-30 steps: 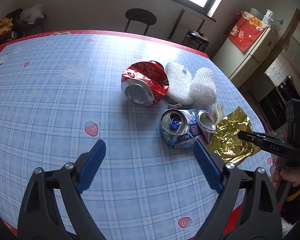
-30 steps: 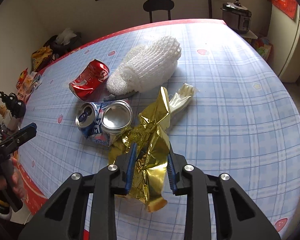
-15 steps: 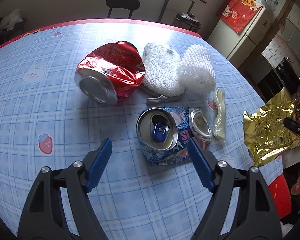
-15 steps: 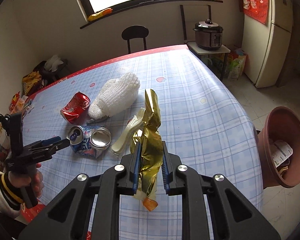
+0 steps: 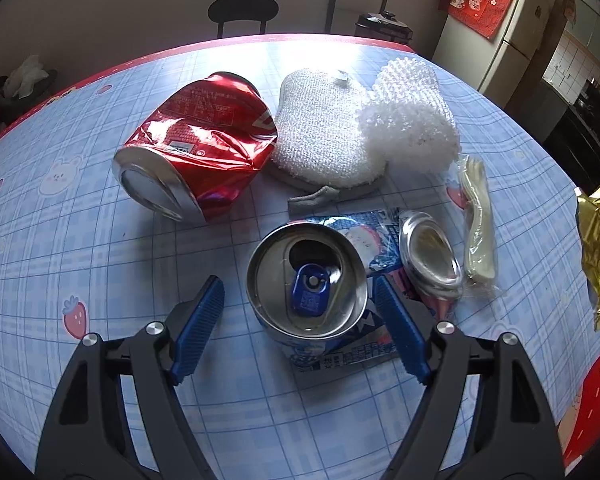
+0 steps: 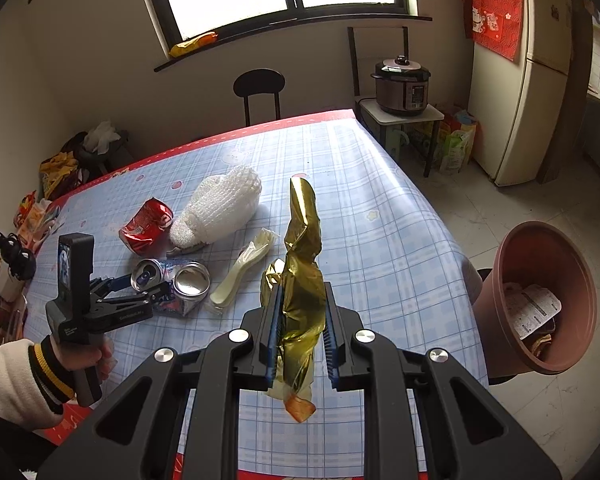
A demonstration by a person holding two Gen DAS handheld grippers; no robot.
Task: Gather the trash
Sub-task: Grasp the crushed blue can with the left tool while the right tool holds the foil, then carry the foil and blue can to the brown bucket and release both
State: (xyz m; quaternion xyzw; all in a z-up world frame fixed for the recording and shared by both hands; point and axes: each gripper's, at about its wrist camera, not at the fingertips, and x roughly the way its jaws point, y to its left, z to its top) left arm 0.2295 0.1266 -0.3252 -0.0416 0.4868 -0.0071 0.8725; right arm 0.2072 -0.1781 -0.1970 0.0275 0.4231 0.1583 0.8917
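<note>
A crushed blue-and-white can (image 5: 307, 264) lies on the checked table (image 5: 80, 240) with its lid up. My left gripper (image 5: 298, 282) straddles the can and its jaws are closing. The blue pads stand on either side of it, not pressing. A crushed red can (image 5: 196, 148), a white foam net (image 5: 410, 124), a white knitted pad (image 5: 320, 140) and a wrapped plastic spoon (image 5: 478, 224) lie behind. My right gripper (image 6: 302, 292) is shut on a gold foil wrapper (image 6: 302, 272), held up above the table's near edge.
A brown pot (image 6: 496, 320) holding paper scraps sits off the table's right edge. A black chair (image 6: 259, 80) stands at the far side, and a cooker (image 6: 402, 84) and fridge (image 6: 512, 80) to the right. A person's sleeved hand (image 6: 80, 356) holds the left gripper.
My left gripper has dropped forward over the blue can and its jaws have narrowed. My right gripper has lifted the gold wrapper off the table, and the brown pot has come into view.
</note>
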